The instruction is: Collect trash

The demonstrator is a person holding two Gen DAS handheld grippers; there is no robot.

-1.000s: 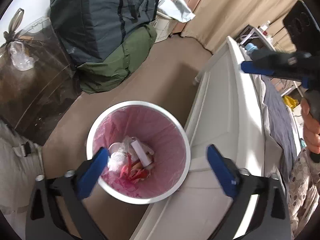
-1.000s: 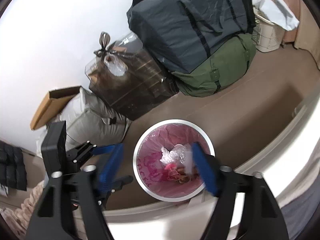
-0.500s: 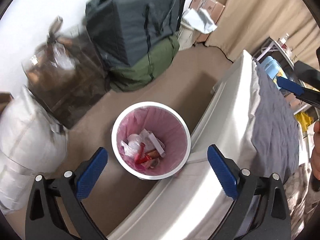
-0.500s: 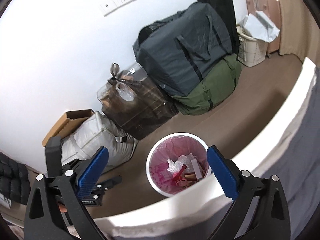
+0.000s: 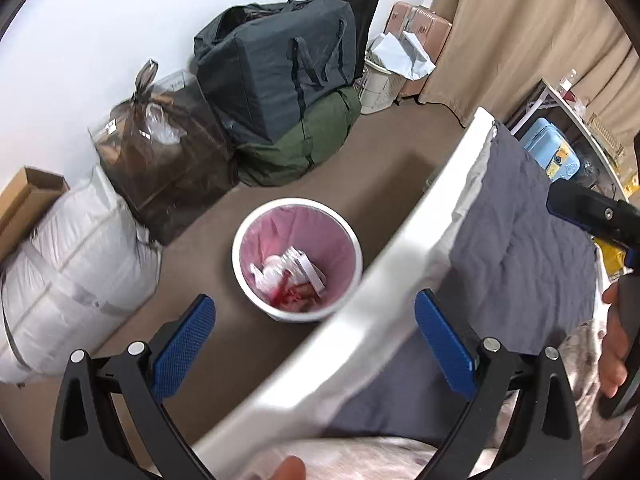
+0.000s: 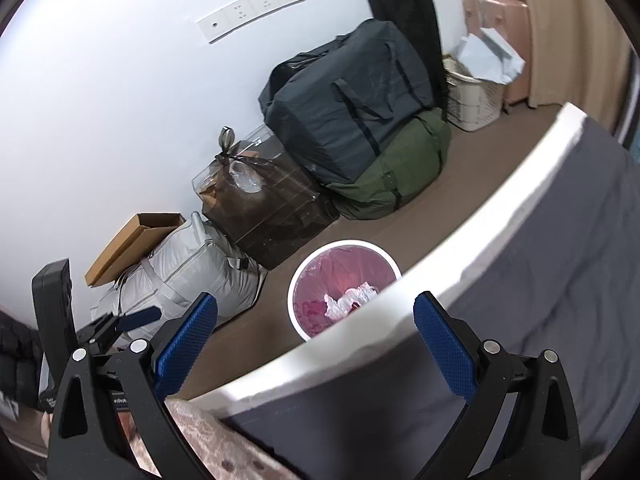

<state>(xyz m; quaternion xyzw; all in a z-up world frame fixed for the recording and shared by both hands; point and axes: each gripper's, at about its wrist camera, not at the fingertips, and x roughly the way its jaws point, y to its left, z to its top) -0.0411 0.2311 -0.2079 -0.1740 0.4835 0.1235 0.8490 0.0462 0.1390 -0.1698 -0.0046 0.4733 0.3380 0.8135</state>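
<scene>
A white trash bin (image 5: 297, 258) with a pink liner stands on the brown floor beside the bed; it holds crumpled plastic, paper and red scraps (image 5: 289, 276). It also shows in the right wrist view (image 6: 344, 286), partly hidden by the bed edge. My left gripper (image 5: 314, 346) is open and empty, high above the floor and the bed's white edge (image 5: 360, 320). My right gripper (image 6: 314, 346) is open and empty above the bed. The right gripper's body shows at the right edge of the left wrist view (image 5: 592, 212).
A grey blanket (image 5: 520, 232) covers the bed. Along the wall stand a white bag (image 5: 60, 280), a cardboard box (image 5: 24, 200), a brown plastic bag (image 5: 160, 160), a dark duffel (image 5: 276, 68) on a green one (image 5: 296, 152), and a laundry basket (image 5: 384, 80).
Both grippers have risen and pulled back from over the bin toward the bed. The bin looks smaller and the grey blanket has come into view. Both stay open.
</scene>
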